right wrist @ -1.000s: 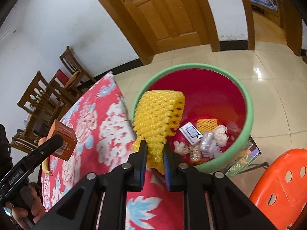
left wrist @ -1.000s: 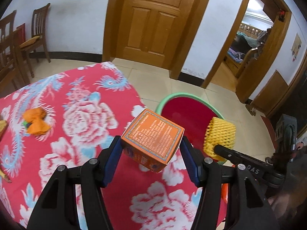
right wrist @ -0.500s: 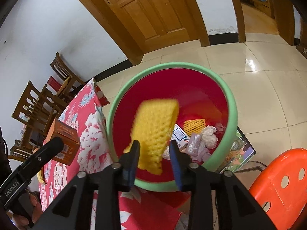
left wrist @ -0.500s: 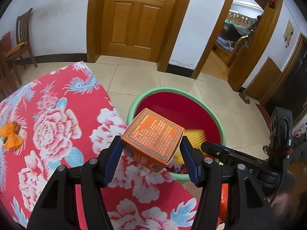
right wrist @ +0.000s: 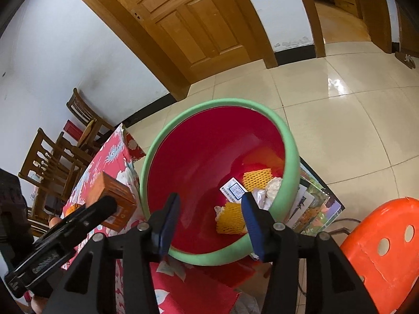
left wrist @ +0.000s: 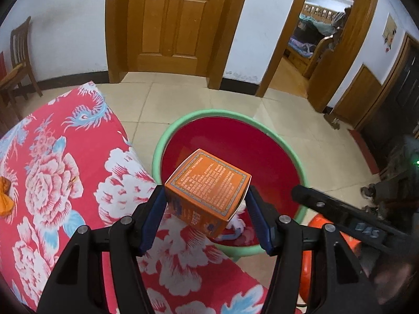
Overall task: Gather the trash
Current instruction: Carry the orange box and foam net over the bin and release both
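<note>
one item down: yellow foam net [right wrist: 230, 222] dropped from right gripper [right wrist: 210, 222], jaws now spread empty over bin [right wrist: 290, 146]; orange box [left wrist: 207, 191] clamped in left gripper [left wrist: 207, 217], next.

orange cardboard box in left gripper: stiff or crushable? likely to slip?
The orange cardboard box likely crushes if squeezed: thin card, probably empty and light. The left gripper pinches it tilted, so it may pivot or slip.

The bin [right wrist: 288, 141] stands on the floor just beside the table [left wrist: 65, 170].
</note>
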A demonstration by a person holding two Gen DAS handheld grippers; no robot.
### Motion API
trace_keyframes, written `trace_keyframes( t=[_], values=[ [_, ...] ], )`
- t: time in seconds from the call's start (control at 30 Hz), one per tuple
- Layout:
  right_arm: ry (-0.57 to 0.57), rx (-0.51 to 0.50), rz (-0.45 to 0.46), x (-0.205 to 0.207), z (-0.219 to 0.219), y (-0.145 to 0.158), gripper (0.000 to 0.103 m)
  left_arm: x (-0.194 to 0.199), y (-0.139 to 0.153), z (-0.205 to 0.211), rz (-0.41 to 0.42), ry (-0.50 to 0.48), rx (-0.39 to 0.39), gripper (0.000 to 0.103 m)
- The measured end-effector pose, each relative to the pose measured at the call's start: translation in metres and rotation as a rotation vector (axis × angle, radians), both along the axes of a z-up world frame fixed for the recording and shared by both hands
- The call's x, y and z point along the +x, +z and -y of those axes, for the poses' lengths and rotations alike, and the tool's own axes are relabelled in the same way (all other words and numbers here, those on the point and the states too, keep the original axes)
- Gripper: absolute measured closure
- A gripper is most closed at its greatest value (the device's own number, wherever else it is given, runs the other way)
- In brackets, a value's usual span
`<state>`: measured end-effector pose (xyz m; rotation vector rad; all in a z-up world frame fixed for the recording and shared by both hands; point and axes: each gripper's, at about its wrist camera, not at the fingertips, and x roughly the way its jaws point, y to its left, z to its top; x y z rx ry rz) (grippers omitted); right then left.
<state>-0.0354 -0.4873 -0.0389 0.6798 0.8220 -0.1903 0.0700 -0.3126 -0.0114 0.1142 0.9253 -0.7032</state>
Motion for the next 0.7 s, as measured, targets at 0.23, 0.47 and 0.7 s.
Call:
trace_keyframes(
  t=[0.23, 0.47, 0.7],
  values=[
    [-0.023, -0.003, 0.006, -0.005, 0.004, 0.005, 0.048, 0.001, 0.002, -0.004, -0.004, 0.025, 0.003, 0.031],
    [-0.015, -0.007, 0.012, -0.007, 0.003, 0.009, 0.045, -0.001, 0.01, -0.021, 0.005, 0.057, -0.005, 0.031],
    [0.004, -0.022, 0.026, -0.007, -0.015, 0.02, 0.044, -0.002, 0.023, -0.054, 0.025, 0.115, -0.019, 0.031]
  ],
)
